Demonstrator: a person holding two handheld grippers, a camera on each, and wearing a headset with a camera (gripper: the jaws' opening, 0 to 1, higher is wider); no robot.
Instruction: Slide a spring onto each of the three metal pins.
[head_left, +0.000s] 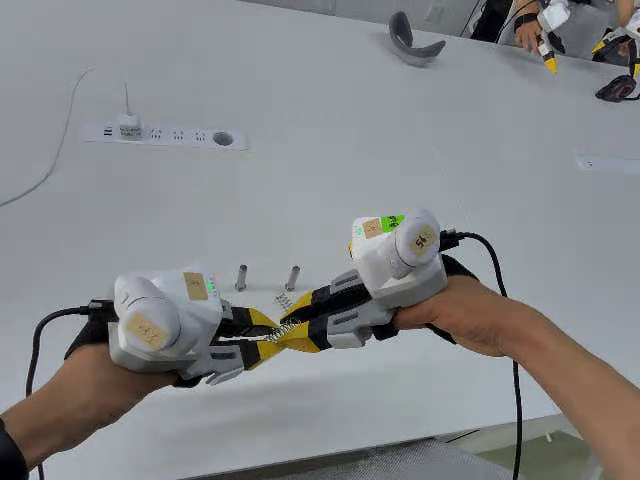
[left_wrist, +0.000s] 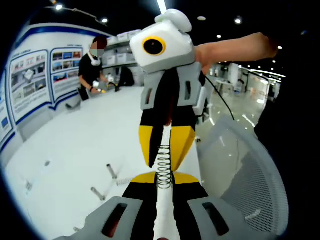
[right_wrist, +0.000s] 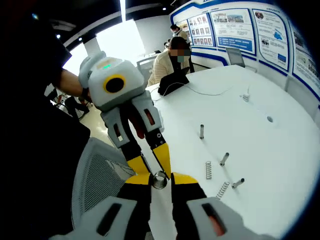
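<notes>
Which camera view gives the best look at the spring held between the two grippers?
The left gripper view: the spring runs side-on, coils distinct, between both sets of jaws. The right gripper view shows it end-on, as a small ring. The head view shows a thin sliver between crossed jaws.

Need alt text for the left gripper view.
A spring is pinched between two yellow-tipped claws meeting tip to tip: the left claw from below, the right claw from above. Two metal pins stand on the white table behind.
</notes>
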